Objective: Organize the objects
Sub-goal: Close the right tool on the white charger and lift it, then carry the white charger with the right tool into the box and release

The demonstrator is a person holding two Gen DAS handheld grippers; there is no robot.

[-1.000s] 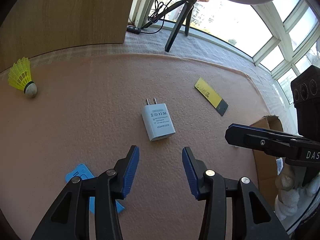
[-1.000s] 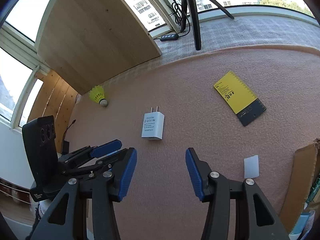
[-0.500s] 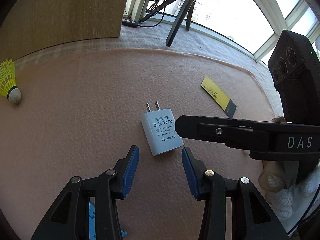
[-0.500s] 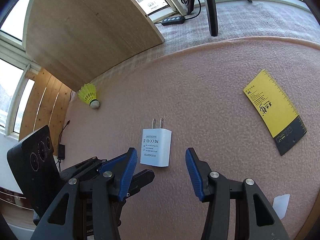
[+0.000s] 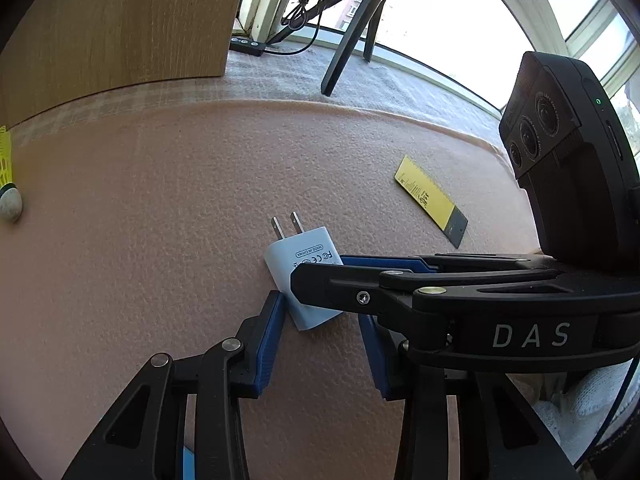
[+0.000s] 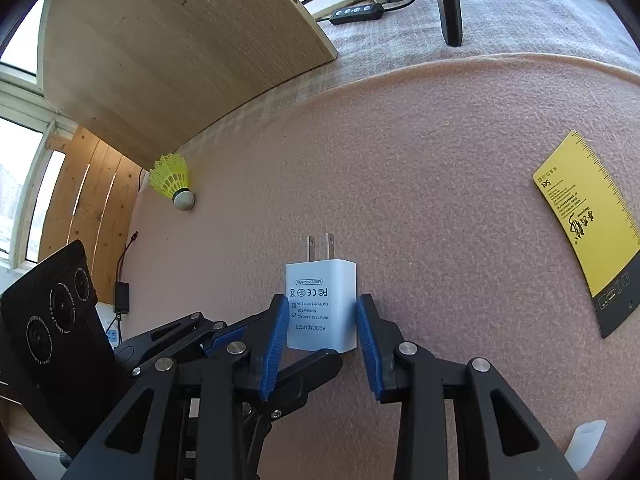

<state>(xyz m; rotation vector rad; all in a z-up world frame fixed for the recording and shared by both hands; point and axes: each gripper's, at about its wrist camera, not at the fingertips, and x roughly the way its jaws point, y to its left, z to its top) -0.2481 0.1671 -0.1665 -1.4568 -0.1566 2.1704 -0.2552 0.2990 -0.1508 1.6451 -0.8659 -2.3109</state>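
A white plug charger (image 6: 320, 304) lies flat on the pink mat (image 6: 420, 160), prongs pointing away. My right gripper (image 6: 322, 320) straddles its near half. Its jaws are closing, and both blue pads (image 6: 280, 332) touch the charger's sides. In the left wrist view the right gripper (image 5: 320, 270) reaches in from the right across the charger (image 5: 304, 256). My left gripper (image 5: 320, 312) sits at the charger's near end, jaws closing. Its left fingertip (image 5: 278, 304) touches a corner, while its right pad stands apart, half hidden by the right gripper.
A yellow shuttlecock (image 6: 172, 180) lies at the mat's left edge. To the right lies a yellow-and-black card (image 6: 592, 232), and a small white tube (image 6: 586, 440) sits near the front right. Behind are a wooden board (image 6: 180, 60) and a tripod leg (image 5: 348, 56).
Both grippers came down and forward onto the charger. The right gripper swept in from the right and narrowed its jaws around it. The left jaws narrowed slightly.
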